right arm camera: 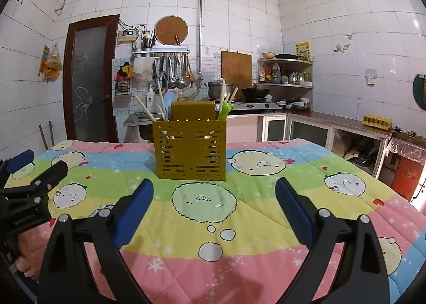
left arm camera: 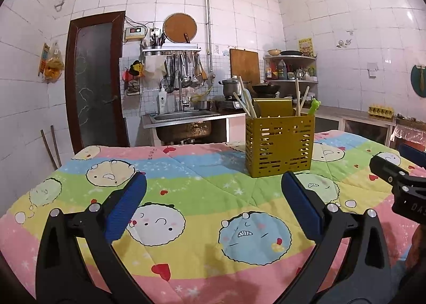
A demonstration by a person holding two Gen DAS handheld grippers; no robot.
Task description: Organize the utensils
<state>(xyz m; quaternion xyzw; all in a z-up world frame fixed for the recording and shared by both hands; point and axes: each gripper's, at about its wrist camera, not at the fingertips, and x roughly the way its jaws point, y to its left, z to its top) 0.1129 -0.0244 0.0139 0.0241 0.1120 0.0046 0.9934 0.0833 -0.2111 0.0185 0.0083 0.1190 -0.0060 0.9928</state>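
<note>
Both tongs wide open, empty: left tongs point(left arm camera: 213, 197), right tongs point(right arm camera: 214, 200). Caddy point(right arm camera: 189, 148) upright mid-bench point(right arm camera: 266, 237), utensils already standing inside, sorted by compartment. Tongs parked apart from it, likely because nothing's loose to grab.

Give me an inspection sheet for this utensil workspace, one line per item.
Surface: table under a cartoon quilt.
Job's things: yellow holder upright, with chopsticks and a green frog utensil inside.
Clutter: nothing seen on the quilt.
Grippers: left gripper and right gripper open, empty, short of the holder.
Cables: wires by the wall meter.
Surroundings: sink, stove, egg tray.
</note>
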